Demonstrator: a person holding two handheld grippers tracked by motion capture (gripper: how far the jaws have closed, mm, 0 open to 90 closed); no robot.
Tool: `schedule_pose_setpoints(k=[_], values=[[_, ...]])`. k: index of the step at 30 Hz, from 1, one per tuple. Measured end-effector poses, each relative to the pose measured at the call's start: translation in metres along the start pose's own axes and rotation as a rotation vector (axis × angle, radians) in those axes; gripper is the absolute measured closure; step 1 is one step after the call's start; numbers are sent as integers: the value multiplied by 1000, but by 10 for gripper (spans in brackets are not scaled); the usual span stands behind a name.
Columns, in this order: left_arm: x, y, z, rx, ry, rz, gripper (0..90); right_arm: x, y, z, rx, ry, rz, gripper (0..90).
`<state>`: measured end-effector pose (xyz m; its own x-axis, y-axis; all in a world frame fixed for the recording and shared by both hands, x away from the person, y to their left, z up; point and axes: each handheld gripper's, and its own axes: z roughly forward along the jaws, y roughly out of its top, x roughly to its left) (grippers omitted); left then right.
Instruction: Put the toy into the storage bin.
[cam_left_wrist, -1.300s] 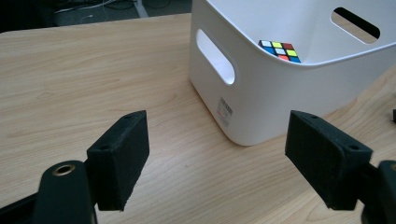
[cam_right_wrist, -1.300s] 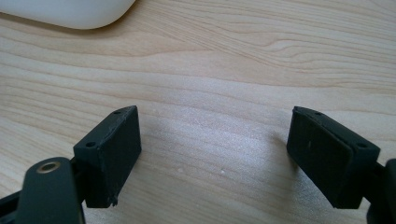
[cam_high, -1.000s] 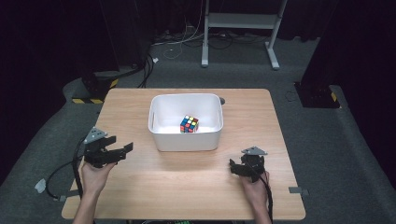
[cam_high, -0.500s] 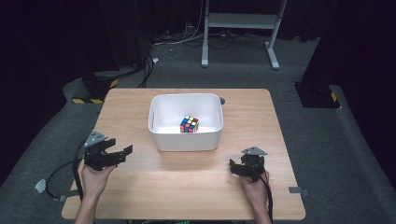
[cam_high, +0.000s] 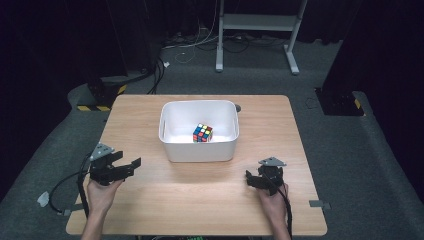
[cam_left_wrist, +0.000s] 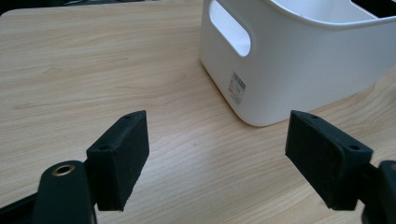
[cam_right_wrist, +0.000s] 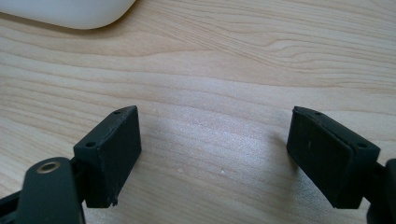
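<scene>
A multicoloured puzzle cube (cam_high: 202, 133) lies inside a white plastic bin (cam_high: 176, 150) in the middle of the wooden table (cam_high: 200, 200). My left gripper (cam_high: 131, 165) sits at the table's left, held by a hand, its jaws open and empty, pointing toward the bin. In the left gripper view the bin (cam_left_wrist: 299, 60) with its handle slot stands just ahead of the open gripper (cam_left_wrist: 229, 158). My right gripper (cam_high: 248, 180) rests at the table's right front, open and empty. In the right gripper view the gripper (cam_right_wrist: 229, 158) hovers over bare wood, the bin's corner (cam_right_wrist: 70, 11) at top left.
The table's edges drop to grey carpet on all sides. A metal stand (cam_high: 257, 30) and cables lie on the floor behind the table. A black-and-yellow striped block (cam_high: 100, 95) sits at the back left.
My left gripper has shifted slightly toward me and rightward. The right gripper, bin and cube have not moved.
</scene>
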<state>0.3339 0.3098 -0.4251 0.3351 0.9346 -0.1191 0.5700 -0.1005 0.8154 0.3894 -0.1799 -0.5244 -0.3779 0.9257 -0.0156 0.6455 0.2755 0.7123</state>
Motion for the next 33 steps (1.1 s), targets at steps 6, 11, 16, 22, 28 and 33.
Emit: schedule_pose_setpoints(k=[6, 11, 16, 22, 28, 33], values=[[1, -6, 2, 12, 8, -7, 217, 0, 0, 0, -1, 0, -2, 175], [1, -8, 4, 16, 19, -3, 217, 0, 0, 0, -1, 0, -1, 175], [1, -10, 9, 24, 29, 5, 217, 0, 0, 0, -1, 0, -2, 175], [0, -15, 17, 39, 38, 14, 217, 0, 0, 0, -1, 1, -3, 175], [0, -18, 22, 49, 45, 19, 217, 0, 0, 0, -1, 0, -2, 175], [0, -22, 27, 55, 54, 17, 218, 0, 0, 0, -1, 0, -2, 175]])
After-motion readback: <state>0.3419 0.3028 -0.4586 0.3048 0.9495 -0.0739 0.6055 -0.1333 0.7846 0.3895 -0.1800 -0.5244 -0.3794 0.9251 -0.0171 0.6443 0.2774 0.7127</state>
